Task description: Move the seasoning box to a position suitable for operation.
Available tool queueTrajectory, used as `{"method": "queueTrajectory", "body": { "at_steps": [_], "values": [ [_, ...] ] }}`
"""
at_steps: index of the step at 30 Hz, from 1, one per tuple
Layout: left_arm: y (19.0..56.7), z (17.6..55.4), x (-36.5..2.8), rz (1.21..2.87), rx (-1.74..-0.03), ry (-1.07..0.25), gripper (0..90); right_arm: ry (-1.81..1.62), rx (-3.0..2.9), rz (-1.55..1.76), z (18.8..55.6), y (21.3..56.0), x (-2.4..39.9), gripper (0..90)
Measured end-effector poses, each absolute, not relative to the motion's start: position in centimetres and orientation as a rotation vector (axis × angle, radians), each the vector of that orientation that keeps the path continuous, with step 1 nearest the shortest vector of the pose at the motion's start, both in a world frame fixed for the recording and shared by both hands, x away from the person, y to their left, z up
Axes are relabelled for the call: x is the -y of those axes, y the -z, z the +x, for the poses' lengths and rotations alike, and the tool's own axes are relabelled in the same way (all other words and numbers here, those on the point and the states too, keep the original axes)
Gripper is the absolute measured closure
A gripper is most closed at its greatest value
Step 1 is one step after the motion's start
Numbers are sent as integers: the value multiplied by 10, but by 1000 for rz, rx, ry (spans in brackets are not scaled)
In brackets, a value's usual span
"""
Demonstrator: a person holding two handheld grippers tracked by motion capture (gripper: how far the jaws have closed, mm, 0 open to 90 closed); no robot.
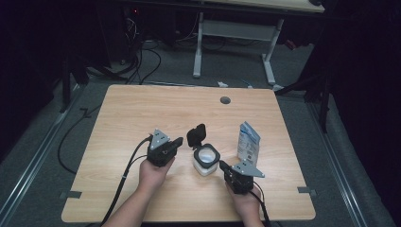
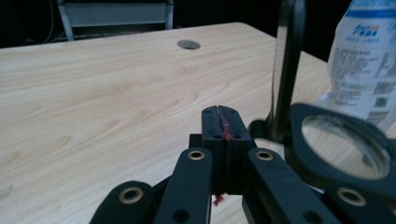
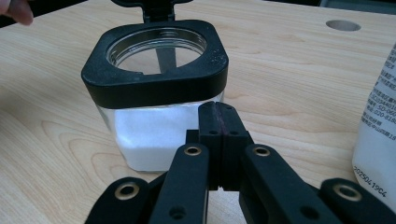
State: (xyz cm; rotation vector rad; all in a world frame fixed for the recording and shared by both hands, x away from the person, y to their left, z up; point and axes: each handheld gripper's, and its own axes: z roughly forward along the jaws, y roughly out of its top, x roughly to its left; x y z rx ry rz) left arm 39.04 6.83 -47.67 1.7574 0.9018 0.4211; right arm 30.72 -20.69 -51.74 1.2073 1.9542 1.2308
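A square glass jar [image 1: 206, 161] with a black rim holds white powder and stands mid-table, its black flip lid [image 1: 196, 134] raised upright behind it. To its right stands a white and blue pouch [image 1: 248, 143]. My left gripper [image 1: 178, 142] hovers just left of the jar, shut with nothing between the jaws. In the left gripper view the pressed-together pads [image 2: 221, 122] sit beside the jar's rim [image 2: 343, 154] and the lid [image 2: 286, 70]. My right gripper [image 1: 222, 165] is at the jar's front right, shut and empty. Its view looks straight at the jar [image 3: 156, 100], with the pouch [image 3: 378, 140] at the right edge.
The wooden table [image 1: 142, 118] has a grey cable hole [image 1: 225, 100] near its far edge. Tape marks [image 1: 70, 194] sit at the near corners. Cables trail from both grippers off the near edge. Beyond the table stands a white desk frame [image 1: 234, 45] on a grey floor.
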Motion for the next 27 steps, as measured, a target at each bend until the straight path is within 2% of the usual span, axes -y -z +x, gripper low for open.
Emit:
{"method": "queueTrajectory", "body": {
  "at_steps": [27],
  "values": [
    [471,371,-43,1767,-809,-384,900,-1241,-1949,1204,306,516,207,900]
  ]
}}
